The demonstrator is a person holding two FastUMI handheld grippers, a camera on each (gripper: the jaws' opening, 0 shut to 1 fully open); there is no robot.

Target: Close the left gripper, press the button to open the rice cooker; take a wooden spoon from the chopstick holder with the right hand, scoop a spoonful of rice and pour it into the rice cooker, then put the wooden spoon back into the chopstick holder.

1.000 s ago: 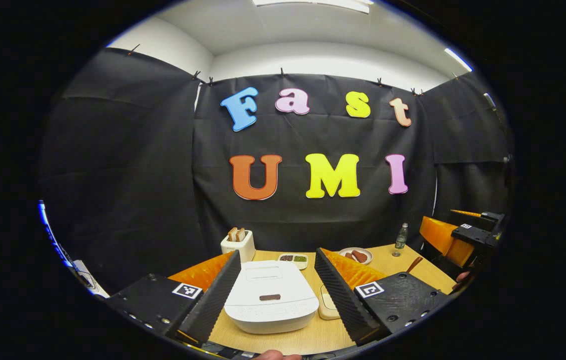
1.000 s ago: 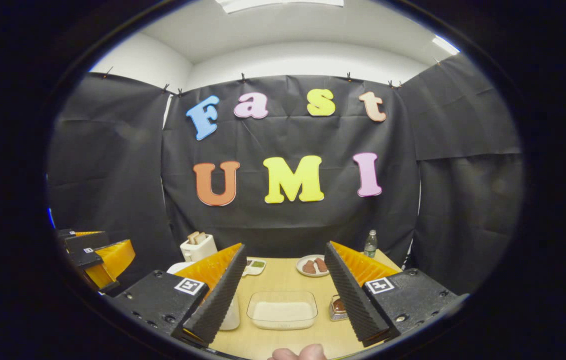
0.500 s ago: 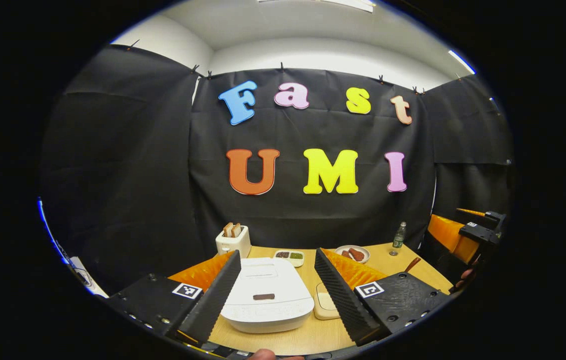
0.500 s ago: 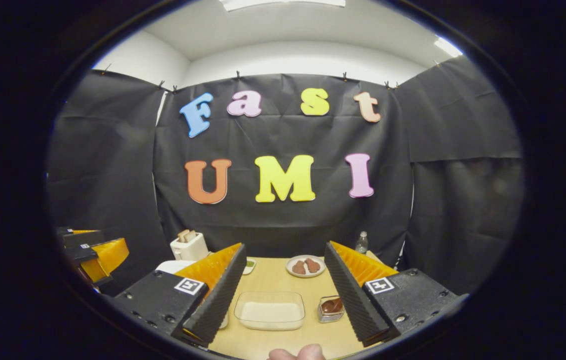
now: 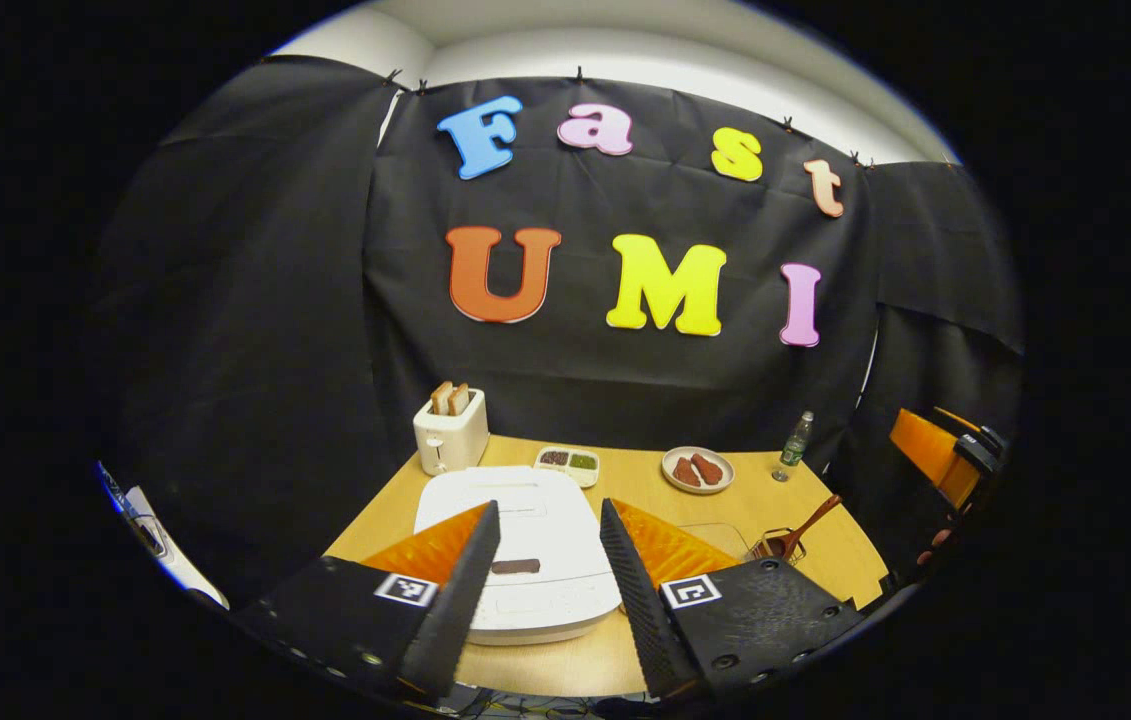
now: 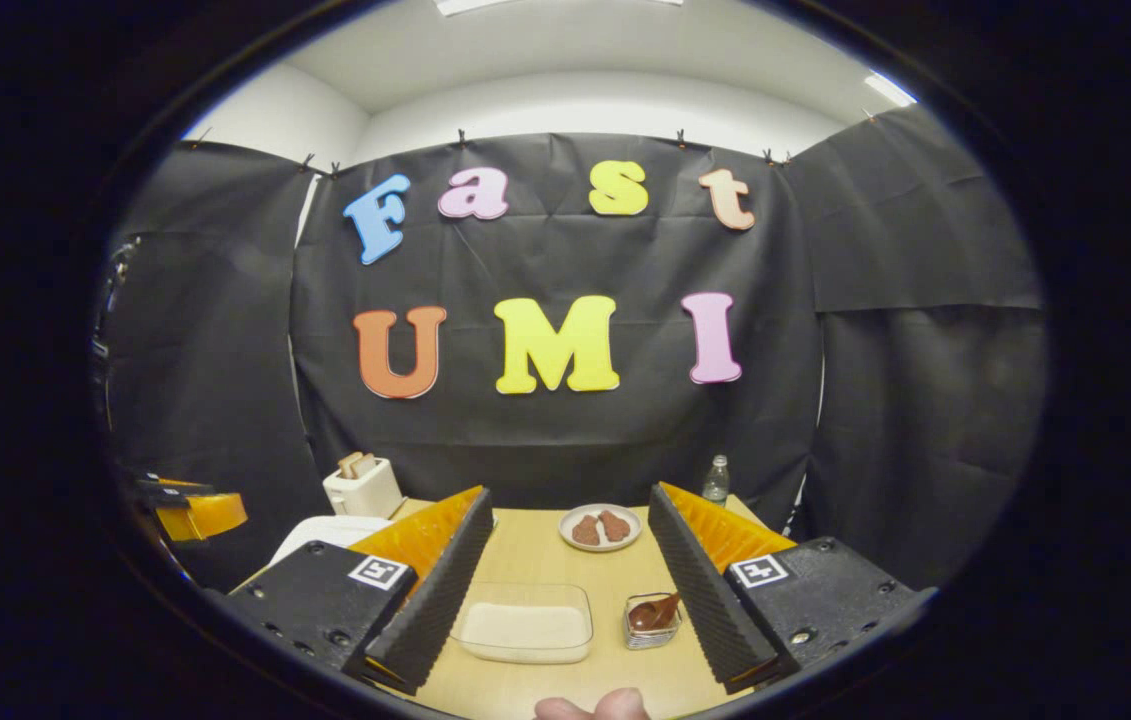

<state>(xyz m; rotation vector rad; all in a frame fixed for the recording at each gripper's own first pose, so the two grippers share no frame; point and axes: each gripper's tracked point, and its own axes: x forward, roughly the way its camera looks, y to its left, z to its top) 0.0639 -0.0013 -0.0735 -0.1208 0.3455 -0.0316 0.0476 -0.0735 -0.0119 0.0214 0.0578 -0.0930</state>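
White rice cooker lid's down, left gripper half-narrowed right above it; right gripper gaping wide, holding nothing.

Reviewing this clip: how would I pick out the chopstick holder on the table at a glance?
Start at the big white rice cooker on the wooden table. To its right, past a clear rectangular container of rice, stands a small wire-mesh chopstick holder. It alone has a brown wooden spoon sticking out.
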